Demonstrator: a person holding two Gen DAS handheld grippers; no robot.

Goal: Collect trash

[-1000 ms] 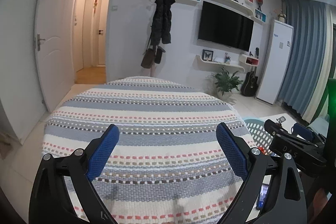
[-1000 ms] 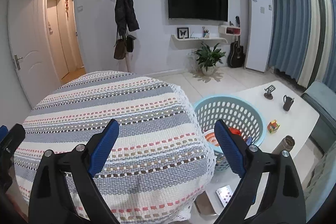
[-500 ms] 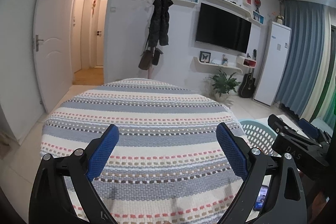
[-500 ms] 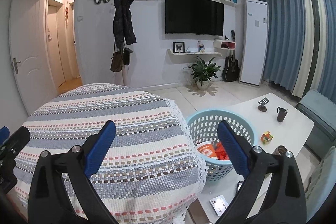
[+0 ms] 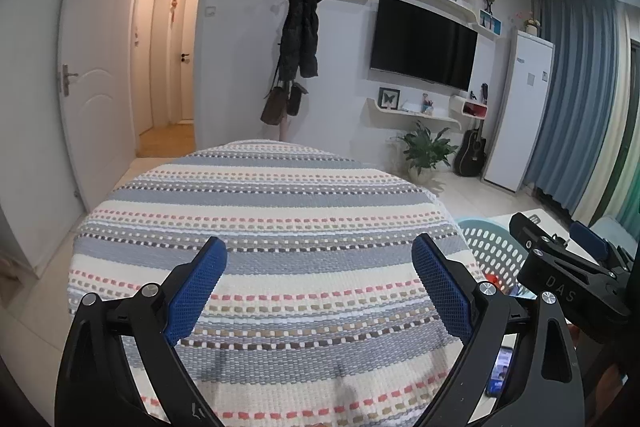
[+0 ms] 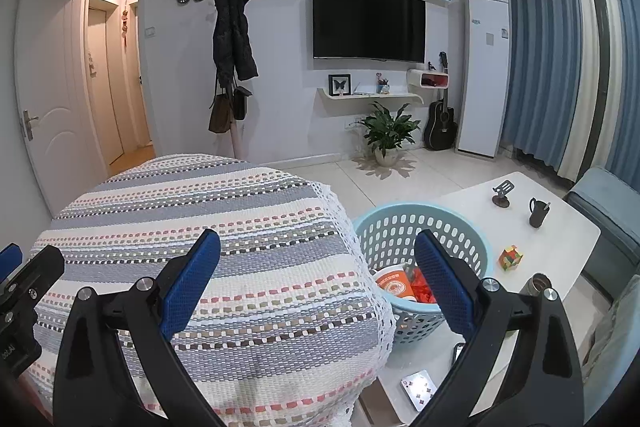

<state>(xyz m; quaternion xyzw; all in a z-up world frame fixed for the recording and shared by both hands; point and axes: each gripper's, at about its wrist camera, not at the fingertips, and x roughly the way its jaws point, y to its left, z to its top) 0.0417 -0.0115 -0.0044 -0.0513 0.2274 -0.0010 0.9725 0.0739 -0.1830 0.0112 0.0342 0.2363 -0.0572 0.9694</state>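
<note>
- Living room, left wrist view: white walls, a wall-mounted television (image 5: 424, 43), a dark coat (image 5: 300, 27) on a rack, a potted plant (image 5: 426, 151) on the floor, blue curtains (image 5: 576, 95) at the right.
- Striped woven cloth (image 5: 272, 227) covers a rounded surface that fills the foreground; nothing lies on it.
- Left hand-held gripper (image 5: 320, 283): blue pads spread wide over the cloth, nothing between them.
- Right hand-held gripper (image 5: 560, 275) shows at the right edge, beside the cloth.
- Light blue perforated basket (image 5: 492, 251) is partly visible past the cloth's right edge; a phone (image 5: 500, 371) with a lit screen lies lower down.
- Right wrist view: the same room; the cloth (image 6: 224, 251) lies at the left and a white tabletop (image 6: 560, 251) at the right.
- Right hand-held gripper (image 6: 318, 283): jaws spread wide, empty.
- Basket (image 6: 400, 227) stands on the tabletop just beside the cloth's lace edge.
- Trash inside the basket: a paper cup (image 6: 394, 285) with orange print and red wrappers (image 6: 422, 291), near the right pad.
- Also on the tabletop: a colour cube (image 6: 511, 257), a dark mug (image 6: 538, 213), a small stand (image 6: 502, 193), a metal can (image 6: 540, 283), a playing-card pack (image 6: 420, 389).
</note>
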